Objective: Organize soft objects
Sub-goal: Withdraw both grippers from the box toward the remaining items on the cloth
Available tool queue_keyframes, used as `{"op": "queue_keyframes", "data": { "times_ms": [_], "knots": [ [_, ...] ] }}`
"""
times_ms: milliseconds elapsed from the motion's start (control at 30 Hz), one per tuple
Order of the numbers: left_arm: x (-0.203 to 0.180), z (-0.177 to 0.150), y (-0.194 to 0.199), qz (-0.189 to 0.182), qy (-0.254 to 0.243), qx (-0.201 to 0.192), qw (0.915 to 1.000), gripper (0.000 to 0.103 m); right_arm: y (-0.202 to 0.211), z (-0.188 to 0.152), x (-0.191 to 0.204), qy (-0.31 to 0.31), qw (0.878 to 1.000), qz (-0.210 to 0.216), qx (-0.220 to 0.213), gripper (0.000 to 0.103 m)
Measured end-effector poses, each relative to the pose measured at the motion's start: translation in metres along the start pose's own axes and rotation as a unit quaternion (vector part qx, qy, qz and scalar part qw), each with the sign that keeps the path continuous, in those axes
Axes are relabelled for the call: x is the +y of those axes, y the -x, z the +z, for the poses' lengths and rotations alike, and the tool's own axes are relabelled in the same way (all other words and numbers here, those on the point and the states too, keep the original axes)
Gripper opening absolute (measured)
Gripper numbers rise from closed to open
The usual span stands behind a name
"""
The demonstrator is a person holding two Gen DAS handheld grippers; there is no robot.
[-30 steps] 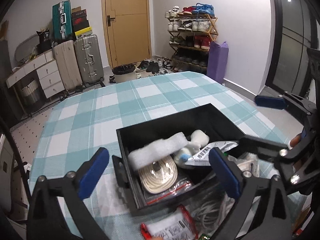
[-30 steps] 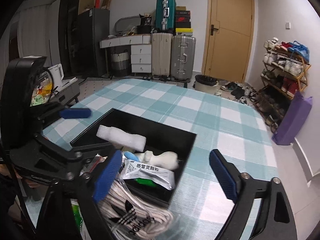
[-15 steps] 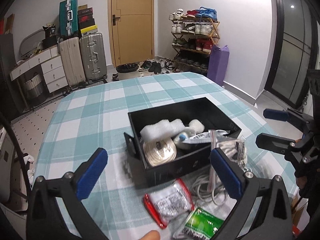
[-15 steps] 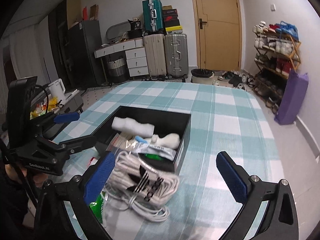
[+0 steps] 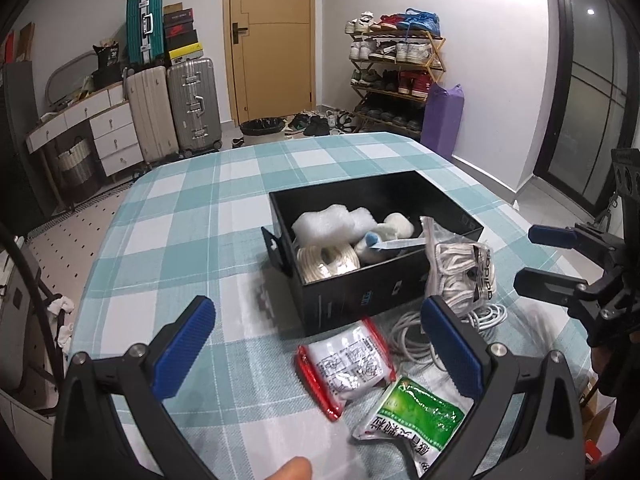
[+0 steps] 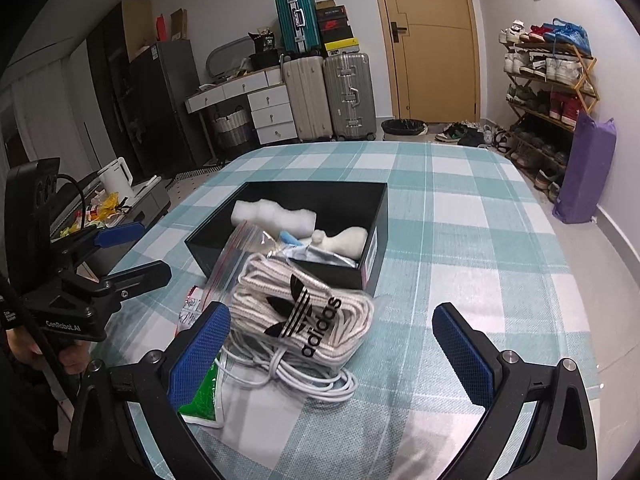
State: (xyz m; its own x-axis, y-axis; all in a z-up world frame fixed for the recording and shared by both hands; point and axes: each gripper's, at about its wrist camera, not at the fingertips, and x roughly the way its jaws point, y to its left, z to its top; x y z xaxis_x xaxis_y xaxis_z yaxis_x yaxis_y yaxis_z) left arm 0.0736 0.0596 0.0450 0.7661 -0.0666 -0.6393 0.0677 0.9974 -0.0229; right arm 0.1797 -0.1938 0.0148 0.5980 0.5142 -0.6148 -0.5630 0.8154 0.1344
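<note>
Soft packets lie loose on the checked desk (image 5: 168, 240), nearest the left tool (image 5: 316, 344): a green-and-white sachet (image 5: 416, 414) at the near edge, touching a red-edged pouch (image 5: 346, 362) just beyond it. Left tool is released, fingers spread wide, holding nothing, above these packets. Right tool (image 6: 332, 350) is likewise released and empty, its left finger just beside the adidas bag of laces (image 6: 300, 320). That bag rests on a coiled white cable (image 6: 304, 378) and leans against the near wall of the black box (image 6: 372, 240). Inside the box, from near to far: a coil of pale cord (image 5: 328, 262), a silver foil packet (image 6: 320, 256), a cream soft piece (image 6: 344, 240), and white foam wrap (image 6: 272, 214) towards the far side. Beyond the desk stand suitcases (image 6: 328, 96) and a shoe rack (image 6: 548, 80).
</note>
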Motion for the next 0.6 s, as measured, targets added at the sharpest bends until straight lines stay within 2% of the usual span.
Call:
{"op": "queue_keyframes", "data": {
  "times_ms": [333,600],
  "knots": [
    [0.003,-0.014,-0.008,0.007,0.013,0.012,0.9998,0.103,-0.010,-0.009,0.003,-0.015,1.000,0.015,0.021,0.103],
    [0.003,-0.028,-0.017,0.007,0.021,0.027,0.9994,0.103,-0.020,-0.019,0.005,-0.015,0.999,0.006,0.043,0.103]
  ]
}}
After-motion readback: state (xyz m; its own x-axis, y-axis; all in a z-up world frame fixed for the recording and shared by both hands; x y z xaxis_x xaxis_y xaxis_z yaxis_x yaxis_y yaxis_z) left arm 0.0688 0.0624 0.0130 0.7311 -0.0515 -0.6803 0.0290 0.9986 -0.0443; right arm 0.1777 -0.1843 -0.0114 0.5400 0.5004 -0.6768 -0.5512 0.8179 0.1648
